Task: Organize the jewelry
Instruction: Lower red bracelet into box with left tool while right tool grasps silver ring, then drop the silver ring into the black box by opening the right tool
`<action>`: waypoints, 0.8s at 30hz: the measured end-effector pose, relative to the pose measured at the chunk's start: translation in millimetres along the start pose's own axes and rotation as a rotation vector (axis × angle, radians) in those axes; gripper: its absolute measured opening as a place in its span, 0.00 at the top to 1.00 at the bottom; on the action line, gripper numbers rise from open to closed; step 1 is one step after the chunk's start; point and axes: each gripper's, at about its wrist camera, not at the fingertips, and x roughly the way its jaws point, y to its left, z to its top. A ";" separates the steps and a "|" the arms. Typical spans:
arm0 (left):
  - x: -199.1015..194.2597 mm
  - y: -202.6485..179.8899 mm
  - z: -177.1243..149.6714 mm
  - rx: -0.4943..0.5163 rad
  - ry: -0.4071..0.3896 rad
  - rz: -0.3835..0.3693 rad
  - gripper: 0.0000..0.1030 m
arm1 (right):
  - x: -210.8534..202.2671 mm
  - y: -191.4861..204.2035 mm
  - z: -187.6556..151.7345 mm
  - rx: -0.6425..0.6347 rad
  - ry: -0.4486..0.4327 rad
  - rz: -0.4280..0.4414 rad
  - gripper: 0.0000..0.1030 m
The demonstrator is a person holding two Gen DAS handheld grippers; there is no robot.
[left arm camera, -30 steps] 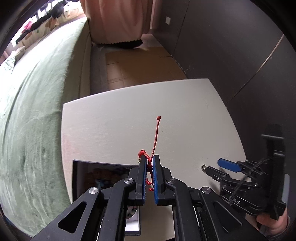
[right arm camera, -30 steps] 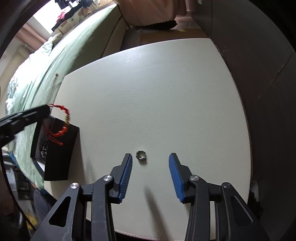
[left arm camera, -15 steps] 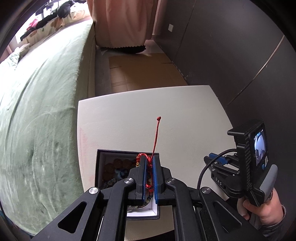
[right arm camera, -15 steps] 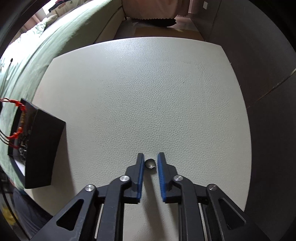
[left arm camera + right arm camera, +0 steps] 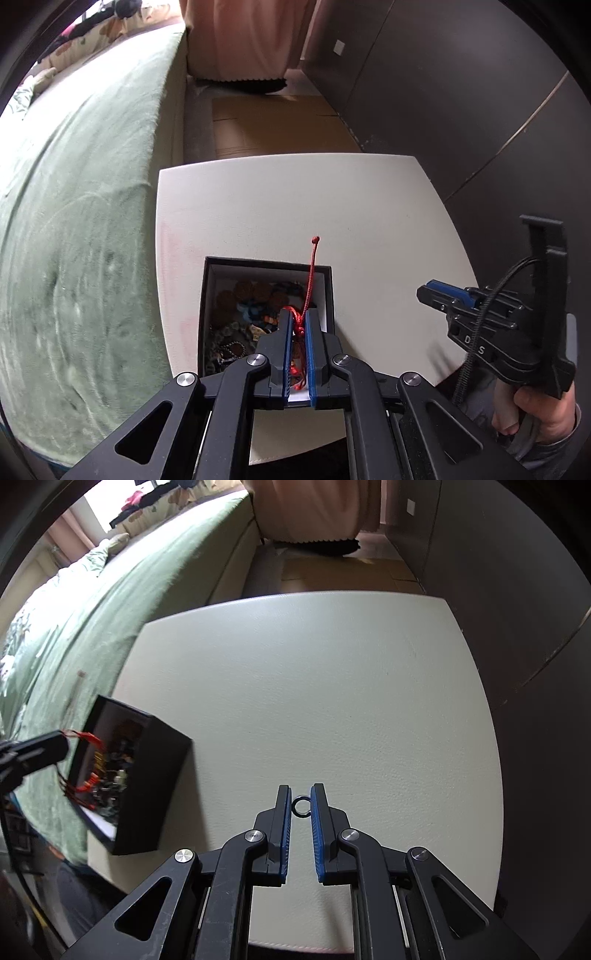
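Observation:
My left gripper [image 5: 299,321] is shut on a red cord bracelet [image 5: 308,280] and holds it over the open black jewelry box [image 5: 210,295], which has several pieces inside. One cord end sticks up. My right gripper [image 5: 301,797] is shut on a small ring [image 5: 301,807], held upright between the blue pads and lifted above the white table [image 5: 332,686]. The right gripper also shows in the left wrist view [image 5: 443,291]. The box [image 5: 159,775] and the left gripper with the red bracelet [image 5: 83,736] show at the left in the right wrist view.
A green sofa [image 5: 74,221] runs along the table's left edge. A dark wall panel [image 5: 461,92] stands to the right. A pink curtain [image 5: 240,37] hangs at the back over a wooden floor.
My right gripper closed on the ring and lifted it off the table. My left gripper drew the red bracelet back until it came over the open box.

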 end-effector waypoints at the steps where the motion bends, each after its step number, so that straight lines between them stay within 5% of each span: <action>1: 0.9 2.4 -0.4 -0.007 0.005 -0.001 0.93 | -1.4 2.8 1.9 -0.003 -0.005 0.004 0.89; 3: 3.0 11.5 -1.0 -0.034 0.015 0.023 0.93 | -10.8 8.7 2.6 -0.013 -0.020 0.019 0.89; 5: 3.6 21.2 -2.3 -0.059 0.024 0.037 0.77 | -20.3 14.8 2.6 -0.021 -0.034 0.037 0.89; 7: -1.8 31.4 -6.0 -0.081 0.007 0.027 0.36 | -26.3 22.7 3.0 -0.032 -0.048 0.053 0.89; 8: -6.5 35.1 -8.2 -0.086 -0.016 0.024 0.32 | -29.4 27.5 5.1 -0.037 -0.055 0.061 0.89; 24: -56.2 97.2 -36.4 -0.163 -0.111 0.055 0.30 | -45.5 122.1 14.9 -0.124 -0.104 0.261 0.88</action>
